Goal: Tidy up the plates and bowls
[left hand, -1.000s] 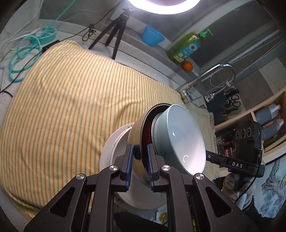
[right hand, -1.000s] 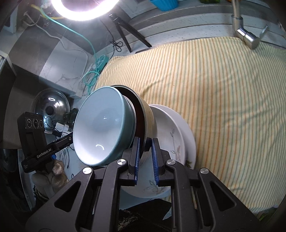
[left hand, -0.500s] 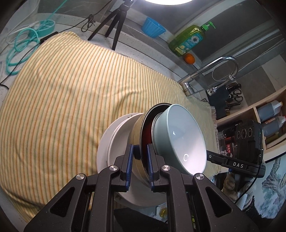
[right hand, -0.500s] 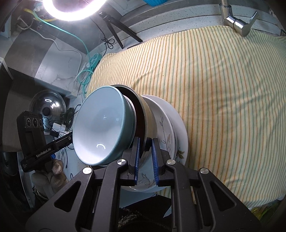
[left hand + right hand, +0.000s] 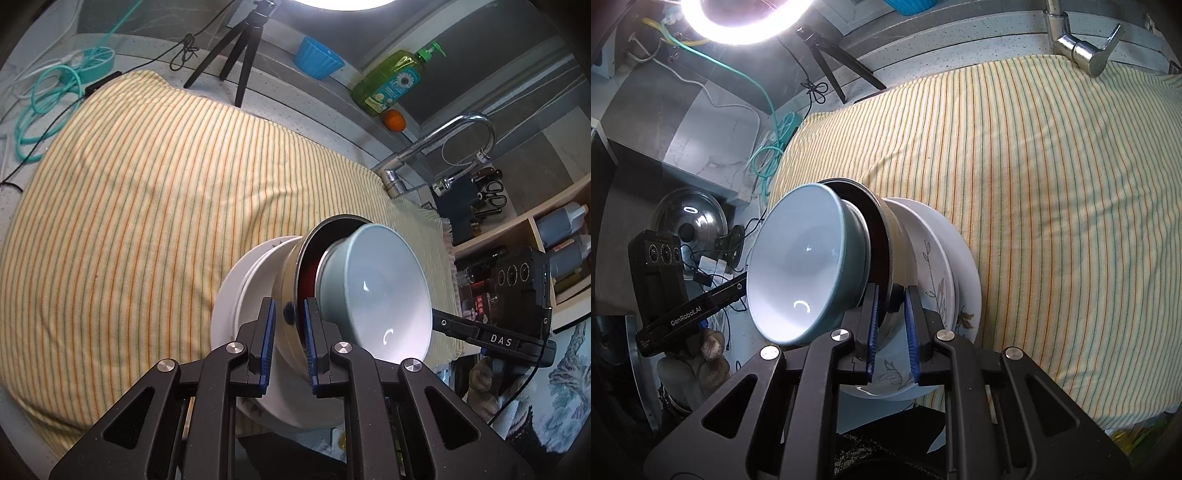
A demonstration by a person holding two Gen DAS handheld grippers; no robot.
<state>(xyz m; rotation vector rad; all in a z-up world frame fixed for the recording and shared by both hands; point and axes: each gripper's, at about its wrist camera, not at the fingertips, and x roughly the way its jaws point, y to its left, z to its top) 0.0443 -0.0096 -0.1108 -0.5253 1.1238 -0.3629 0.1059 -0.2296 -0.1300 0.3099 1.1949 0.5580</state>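
Fingers of your left gripper [image 5: 287, 332] and right gripper [image 5: 890, 325] are clamped nearly shut on opposite rims of the gold bowl [image 5: 291, 266], stacked between blue bowl [image 5: 373, 291] and plates [image 5: 953, 280] above the cloth [image 5: 147, 206], so move both level together.

Blue bowl [image 5: 908, 5] cut off at top
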